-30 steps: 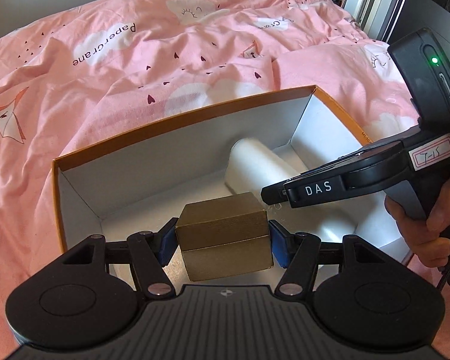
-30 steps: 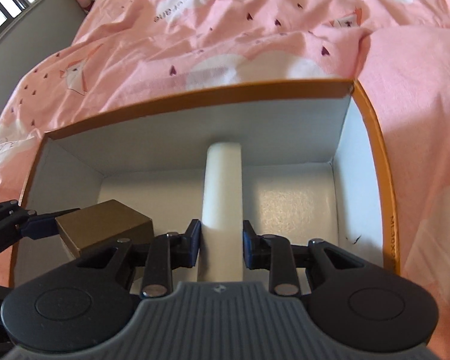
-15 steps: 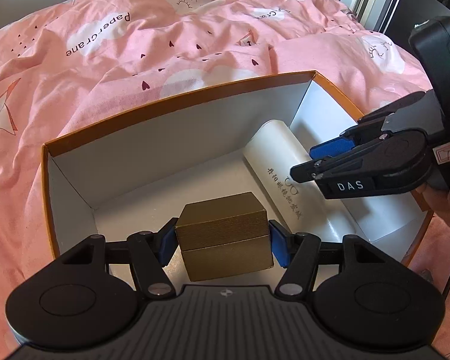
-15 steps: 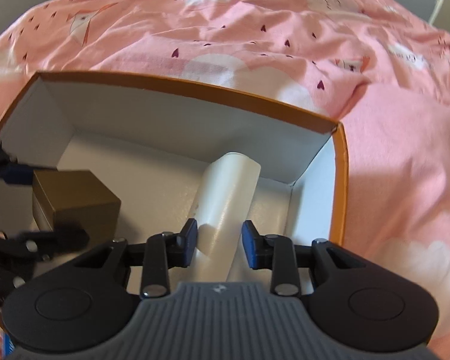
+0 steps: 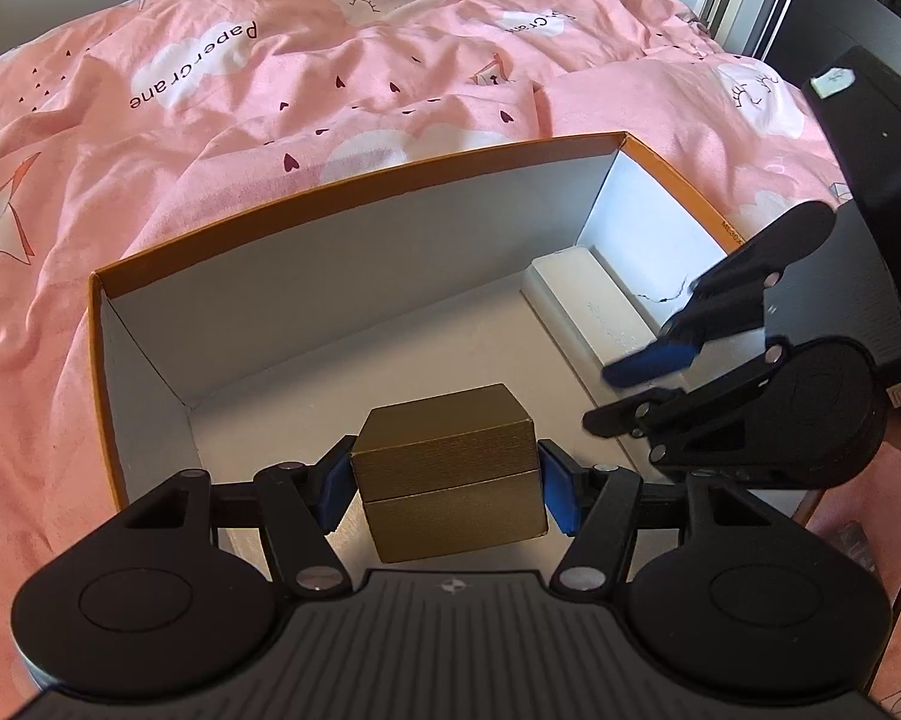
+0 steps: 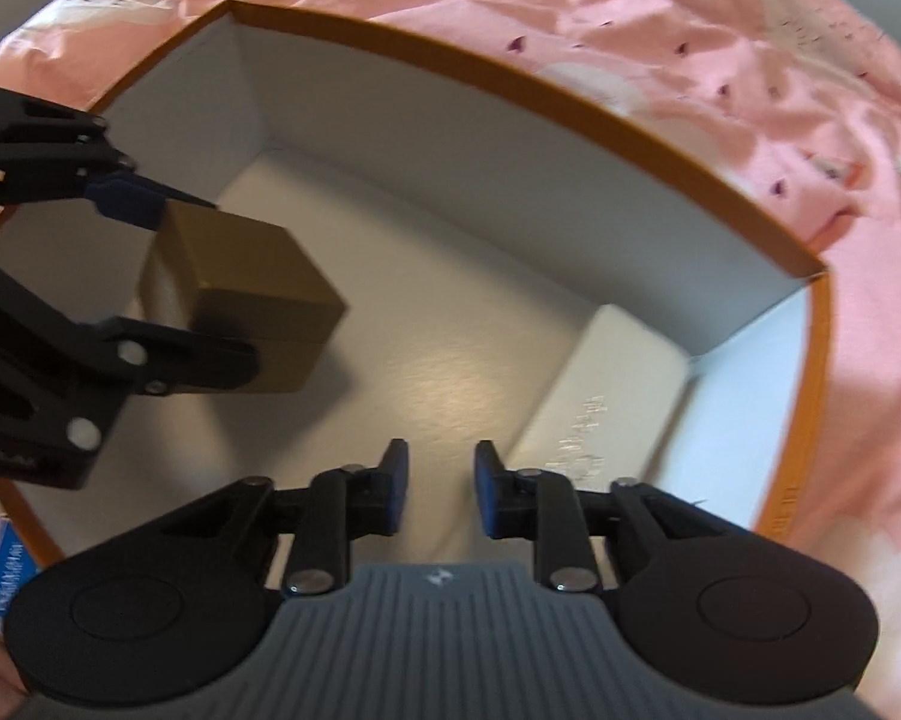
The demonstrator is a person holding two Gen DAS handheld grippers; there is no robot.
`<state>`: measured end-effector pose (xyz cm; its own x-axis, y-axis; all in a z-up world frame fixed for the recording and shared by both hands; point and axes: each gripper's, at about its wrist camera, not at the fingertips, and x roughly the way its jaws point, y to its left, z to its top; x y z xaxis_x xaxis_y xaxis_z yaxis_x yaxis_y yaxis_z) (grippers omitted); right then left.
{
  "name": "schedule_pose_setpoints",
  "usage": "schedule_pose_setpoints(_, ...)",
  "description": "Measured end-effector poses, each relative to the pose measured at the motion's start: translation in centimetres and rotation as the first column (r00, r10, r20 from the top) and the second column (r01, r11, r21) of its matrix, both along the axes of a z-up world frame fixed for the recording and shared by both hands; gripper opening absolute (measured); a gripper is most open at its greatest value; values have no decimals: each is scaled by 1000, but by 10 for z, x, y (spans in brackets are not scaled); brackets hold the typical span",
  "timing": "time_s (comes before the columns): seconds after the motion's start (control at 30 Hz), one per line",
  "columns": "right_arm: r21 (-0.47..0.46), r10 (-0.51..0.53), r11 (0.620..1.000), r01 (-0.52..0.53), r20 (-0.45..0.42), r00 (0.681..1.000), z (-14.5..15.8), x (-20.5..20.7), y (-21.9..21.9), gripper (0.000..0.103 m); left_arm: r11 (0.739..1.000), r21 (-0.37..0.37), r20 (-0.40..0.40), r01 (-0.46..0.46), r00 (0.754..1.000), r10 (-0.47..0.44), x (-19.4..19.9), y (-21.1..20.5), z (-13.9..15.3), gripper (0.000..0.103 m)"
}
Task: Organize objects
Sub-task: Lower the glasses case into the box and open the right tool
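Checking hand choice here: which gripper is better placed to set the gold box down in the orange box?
Left. The left gripper already clamps the gold box over the orange box floor. The right gripper is empty, jaws closing, beside the white box.

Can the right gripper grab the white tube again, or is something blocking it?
Probably yes. The white tube lies along the orange box's right wall, just ahead of the right gripper, with nothing over it. Its empty jaws are closing, so they would need to reopen. The gold box sits well aside.
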<state>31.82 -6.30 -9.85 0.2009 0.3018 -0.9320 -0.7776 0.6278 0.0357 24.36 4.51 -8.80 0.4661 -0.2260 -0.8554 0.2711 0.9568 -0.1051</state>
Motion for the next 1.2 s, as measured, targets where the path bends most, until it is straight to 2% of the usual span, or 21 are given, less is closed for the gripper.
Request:
schedule_pose_setpoints(0.07,5,12,1000,-12,-41,999,-4,1,2,21,1000,-2,-2,5,1000,-5,-1,0,-1,71)
schedule_pose_setpoints(0.13,-44,0,999,-1,-26,1000,-10,2,4,21,1000,-2,-2,7,1000,-7,-1,0,-2,71)
schedule_pose_setpoints(0.17,-61,-8,998,7,-19,1000,-13,5,4,17,1000,-2,-3,5,1000,-5,-1,0,-2,71)
schedule_pose_setpoints(0.27,-47,-56,997,55,-30,998,-15,14,-3,16,1000,-8,-3,-1,1000,1,-2,1,-3,72)
schedule_pose_setpoints(0.37,-32,-96,995,96,-20,995,-16,23,-9,6,1000,-15,-6,2,1000,-3,-2,0,-3,72)
schedule_pose_setpoints(0.47,-6,-151,989,151,-37,988,-17,31,-14,0,1000,-14,-7,10,1000,-10,-3,-2,-3,72)
schedule_pose_setpoints(0.67,25,-219,975,219,0,976,-19,37,-14,0,1000,-13,-7,11,1000,-11,-4,-4,-2,72)
schedule_pose_setpoints(0.77,17,-200,980,200,23,980,-15,33,-11,0,1000,-9,-7,20,1000,-20,-7,-6,-1,72)
schedule_pose_setpoints(0.83,13,-175,984,175,-6,985,-6,33,-16,8,1000,-8,-5,21,1000,-21,-8,-7,0,72)
schedule_pose_setpoints(0.97,-18,-160,987,159,-96,982,15,22,-23,9,1000,-30,-10,3,1000,-3,-13,-9,3,72)
schedule_pose_setpoints(1.07,-101,-176,982,162,-151,973,18,13,-26,9,999,-44,-11,-21,1000,20,-18,-15,5,72)
schedule_pose_setpoints(1.2,-204,-186,968,144,-205,961,6,6,-20,9,999,-34,-4,-39,999,39,-23,-25,5,72)
